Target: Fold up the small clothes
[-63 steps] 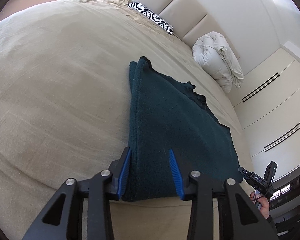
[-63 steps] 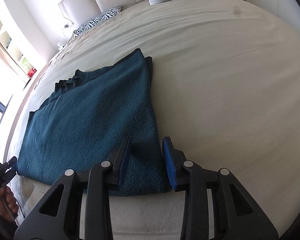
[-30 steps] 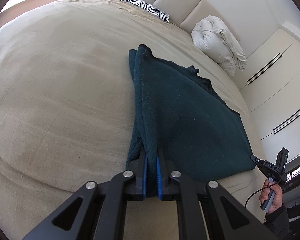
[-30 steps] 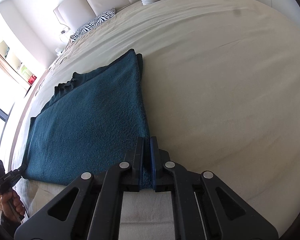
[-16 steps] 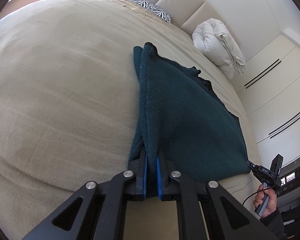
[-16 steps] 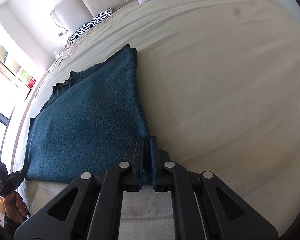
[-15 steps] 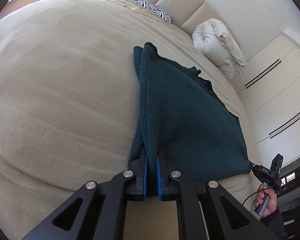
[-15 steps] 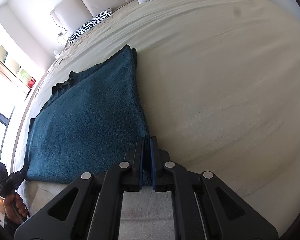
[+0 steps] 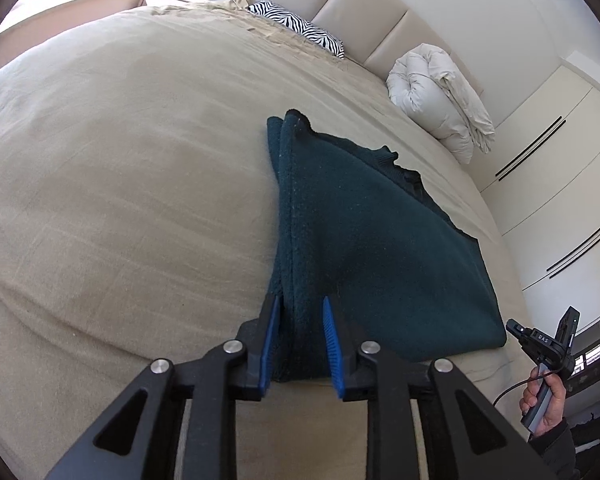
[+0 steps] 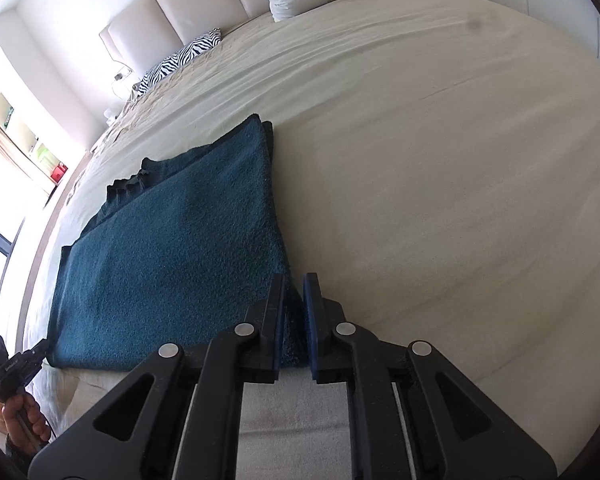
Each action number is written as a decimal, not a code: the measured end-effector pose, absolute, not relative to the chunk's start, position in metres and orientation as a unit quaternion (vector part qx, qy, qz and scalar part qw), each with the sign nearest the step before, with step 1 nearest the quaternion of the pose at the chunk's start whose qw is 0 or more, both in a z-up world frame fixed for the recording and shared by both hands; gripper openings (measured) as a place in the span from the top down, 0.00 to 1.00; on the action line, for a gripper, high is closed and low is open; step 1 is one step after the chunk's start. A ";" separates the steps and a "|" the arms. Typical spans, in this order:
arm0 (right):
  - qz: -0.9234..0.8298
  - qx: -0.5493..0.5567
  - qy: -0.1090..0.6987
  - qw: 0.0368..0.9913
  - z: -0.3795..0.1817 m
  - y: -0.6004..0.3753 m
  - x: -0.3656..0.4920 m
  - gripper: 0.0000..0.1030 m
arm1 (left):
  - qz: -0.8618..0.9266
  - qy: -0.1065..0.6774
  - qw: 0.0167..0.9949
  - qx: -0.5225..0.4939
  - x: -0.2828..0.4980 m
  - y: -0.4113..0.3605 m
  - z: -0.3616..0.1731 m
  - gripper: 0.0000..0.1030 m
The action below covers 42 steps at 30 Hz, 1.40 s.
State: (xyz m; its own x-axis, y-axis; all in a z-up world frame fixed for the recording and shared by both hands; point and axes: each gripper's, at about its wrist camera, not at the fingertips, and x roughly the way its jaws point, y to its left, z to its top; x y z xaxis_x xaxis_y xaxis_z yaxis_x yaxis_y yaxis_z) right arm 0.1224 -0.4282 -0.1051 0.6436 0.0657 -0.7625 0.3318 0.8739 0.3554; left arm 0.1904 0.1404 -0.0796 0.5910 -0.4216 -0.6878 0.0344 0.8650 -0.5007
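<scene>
A dark teal knitted garment lies folded flat on the beige bed, its near edge toward me. My left gripper sits at the near left corner. Its jaws are opening, and the doubled edge stands loosely between the blue pads. My right gripper is at the garment's near right corner. Its jaws are just starting to open, and a narrow gap still holds the corner. Each view shows the other gripper in a hand at the picture's edge.
A zebra-print pillow and a rolled white duvet lie by the padded headboard. White wardrobe doors stand beyond the bed's right side. A pale cloth strip lies under my right gripper at the bed's near edge.
Half a second ago both grippers pinched the garment's near edge tightly. Now the left jaws stand clearly apart around it, and the right jaws show a thin gap.
</scene>
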 end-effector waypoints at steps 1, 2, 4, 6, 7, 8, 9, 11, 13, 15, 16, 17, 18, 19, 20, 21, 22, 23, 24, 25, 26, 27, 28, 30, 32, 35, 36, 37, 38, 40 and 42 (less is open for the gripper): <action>-0.085 0.240 0.405 0.878 -0.098 -0.430 0.118 0.91 | -0.126 0.423 0.872 -0.212 0.187 0.139 -0.070 0.69; -0.086 0.249 0.396 0.879 -0.090 -0.432 0.114 0.91 | -0.122 0.416 0.879 -0.199 0.184 0.136 -0.060 0.66; -0.071 0.267 0.388 0.879 -0.080 -0.428 0.114 0.91 | -0.120 0.404 0.890 -0.175 0.185 0.124 -0.044 0.55; -0.042 0.273 0.387 0.880 -0.073 -0.412 0.125 0.91 | -0.144 0.396 0.895 -0.148 0.194 0.101 -0.031 0.49; -0.019 0.278 0.390 0.877 -0.072 -0.401 0.134 0.91 | -0.152 0.398 0.895 -0.130 0.202 0.086 -0.027 0.45; 0.005 0.285 0.396 0.873 -0.072 -0.387 0.145 0.91 | -0.161 0.402 0.894 -0.116 0.212 0.070 -0.024 0.42; 0.028 0.293 0.400 0.868 -0.073 -0.373 0.157 0.91 | -0.168 0.401 0.895 -0.103 0.222 0.055 -0.023 0.42; 0.071 0.312 0.406 0.856 -0.077 -0.346 0.182 0.91 | -0.165 0.405 0.896 -0.069 0.245 0.027 -0.026 0.38; 0.099 0.316 0.414 0.848 -0.082 -0.320 0.207 0.91 | -0.156 0.415 0.895 -0.051 0.271 0.007 -0.033 0.38; 0.125 0.329 0.418 0.837 -0.089 -0.297 0.231 0.91 | -0.140 0.427 0.893 -0.024 0.293 -0.008 -0.045 0.38; 0.133 0.341 0.421 0.830 -0.094 -0.290 0.243 0.91 | -0.125 0.433 0.892 -0.008 0.304 -0.012 -0.053 0.38; 0.141 0.355 0.423 0.822 -0.100 -0.283 0.254 0.91 | -0.113 0.442 0.890 0.001 0.312 -0.013 -0.062 0.38; 0.153 0.369 0.423 0.813 -0.106 -0.278 0.264 0.86 | -0.100 0.458 0.883 0.008 0.319 -0.013 -0.074 0.39; 0.164 0.384 0.425 0.804 -0.112 -0.274 0.273 0.74 | -0.093 0.475 0.875 0.007 0.324 -0.009 -0.087 0.39; 0.169 0.398 0.427 0.794 -0.120 -0.271 0.282 0.65 | -0.098 0.476 0.874 -0.007 0.324 -0.004 -0.095 0.38; 0.169 0.410 0.431 0.786 -0.128 -0.270 0.289 0.46 | -0.100 0.468 0.878 -0.010 0.322 -0.001 -0.096 0.37; 0.166 0.422 0.430 0.781 -0.135 -0.271 0.293 0.45 | -0.098 0.465 0.880 -0.003 0.320 -0.002 -0.097 0.37; 0.166 0.428 0.427 0.779 -0.139 -0.274 0.295 0.46 | -0.095 0.462 0.882 0.008 0.317 -0.005 -0.097 0.37; 0.170 0.433 0.420 0.779 -0.142 -0.278 0.297 0.46 | -0.093 0.459 0.883 0.016 0.316 -0.007 -0.098 0.37; 0.172 0.440 0.413 0.779 -0.143 -0.284 0.297 0.48 | -0.092 0.458 0.884 0.018 0.316 -0.007 -0.098 0.37; 0.171 0.447 0.407 0.778 -0.145 -0.294 0.296 0.48 | -0.092 0.458 0.884 0.017 0.316 -0.007 -0.099 0.36; 0.168 0.456 0.401 0.777 -0.146 -0.303 0.296 0.51 | -0.092 0.458 0.884 0.015 0.315 -0.007 -0.099 0.36; 0.163 0.467 0.394 0.775 -0.148 -0.315 0.295 0.53 | -0.092 0.457 0.885 0.015 0.315 -0.007 -0.099 0.36; 0.144 0.494 0.375 0.772 -0.151 -0.344 0.293 0.58 | -0.092 0.454 0.886 0.019 0.314 -0.007 -0.100 0.36; 0.097 0.512 0.357 0.775 -0.154 -0.378 0.287 0.57 | -0.093 0.453 0.886 0.017 0.313 -0.006 -0.101 0.36; 0.052 0.536 0.327 0.777 -0.159 -0.425 0.275 0.70 | -0.093 0.452 0.887 0.018 0.313 -0.007 -0.101 0.36; 0.025 0.528 0.327 0.783 -0.158 -0.435 0.270 0.68 | -0.093 0.451 0.887 0.019 0.312 -0.007 -0.101 0.36; -0.007 0.515 0.324 0.793 -0.155 -0.445 0.265 0.68 | -0.094 0.450 0.888 0.018 0.312 -0.007 -0.102 0.36; -0.021 0.512 0.317 0.798 -0.154 -0.454 0.259 0.68 | -0.094 0.449 0.888 0.018 0.312 -0.007 -0.102 0.36; -0.035 0.528 0.307 0.791 -0.153 -0.467 0.247 0.67 | -0.094 0.447 0.889 0.018 0.312 -0.007 -0.102 0.36; -0.057 0.517 0.301 0.799 -0.144 -0.469 0.233 0.59 | -0.094 0.445 0.890 0.017 0.310 -0.007 -0.102 0.36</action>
State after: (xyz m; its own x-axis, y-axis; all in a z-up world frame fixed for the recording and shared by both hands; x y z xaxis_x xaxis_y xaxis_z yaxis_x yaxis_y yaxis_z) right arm 0.2326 -0.4695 -0.1439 0.8127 0.2196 -0.5397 0.4021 0.4591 0.7922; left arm 0.3102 -0.0074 -0.1023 0.5856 -0.1519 -0.7963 0.1827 0.9817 -0.0529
